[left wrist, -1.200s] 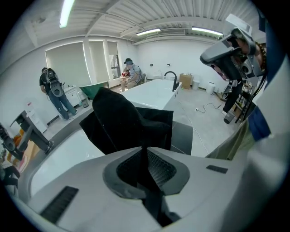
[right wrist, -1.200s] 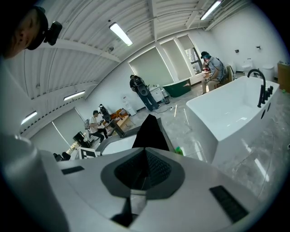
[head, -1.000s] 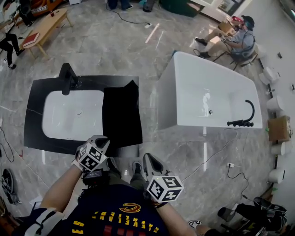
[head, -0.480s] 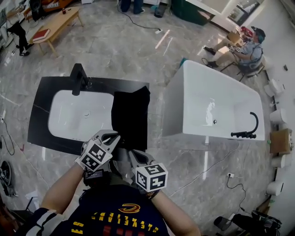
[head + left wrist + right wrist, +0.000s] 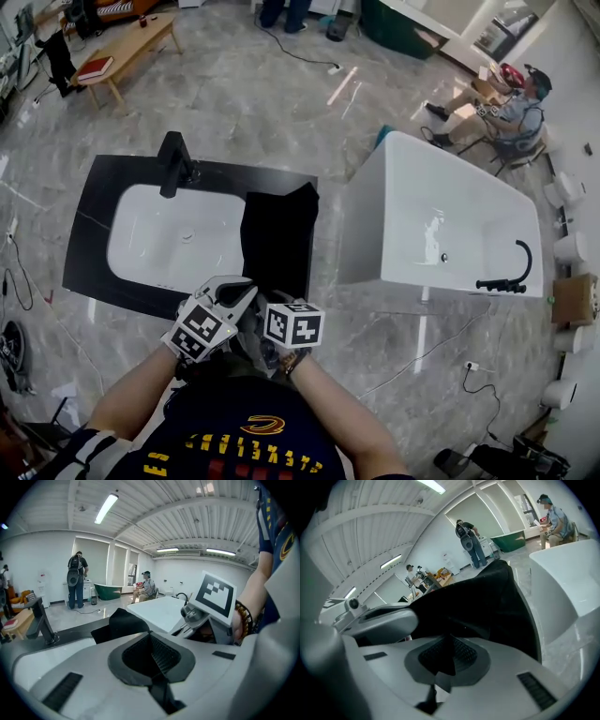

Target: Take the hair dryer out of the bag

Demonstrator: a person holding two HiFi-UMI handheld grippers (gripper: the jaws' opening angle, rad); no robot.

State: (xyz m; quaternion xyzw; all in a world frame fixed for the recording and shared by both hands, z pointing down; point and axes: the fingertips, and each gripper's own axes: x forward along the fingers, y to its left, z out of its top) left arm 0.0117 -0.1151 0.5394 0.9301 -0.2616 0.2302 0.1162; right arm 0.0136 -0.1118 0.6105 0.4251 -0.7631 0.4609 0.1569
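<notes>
A black bag (image 5: 279, 239) lies flat on the right end of a black countertop (image 5: 94, 234), beside a white sink (image 5: 178, 239). No hair dryer shows in any view. My left gripper (image 5: 244, 289) hovers at the counter's near edge, just short of the bag, jaws shut and empty. My right gripper (image 5: 267, 307) sits close beside it on the right, also shut with nothing in it. In the left gripper view the bag (image 5: 119, 623) rises beyond the closed left gripper (image 5: 151, 637), with the right gripper's marker cube (image 5: 213, 597) alongside. The right gripper view shows the bag (image 5: 487, 602) filling the space past its closed right gripper (image 5: 450, 641).
A black faucet (image 5: 173, 164) stands at the sink's far left. A white bathtub (image 5: 441, 225) stands right of the counter across a narrow gap. A person (image 5: 516, 98) sits far right; a wooden bench (image 5: 122, 52) is at the back left. Cables trail on the marble floor.
Both grippers have come forward from near my body to the counter's near edge. The right one swung left and now sits next to the left one. Both stayed shut.
</notes>
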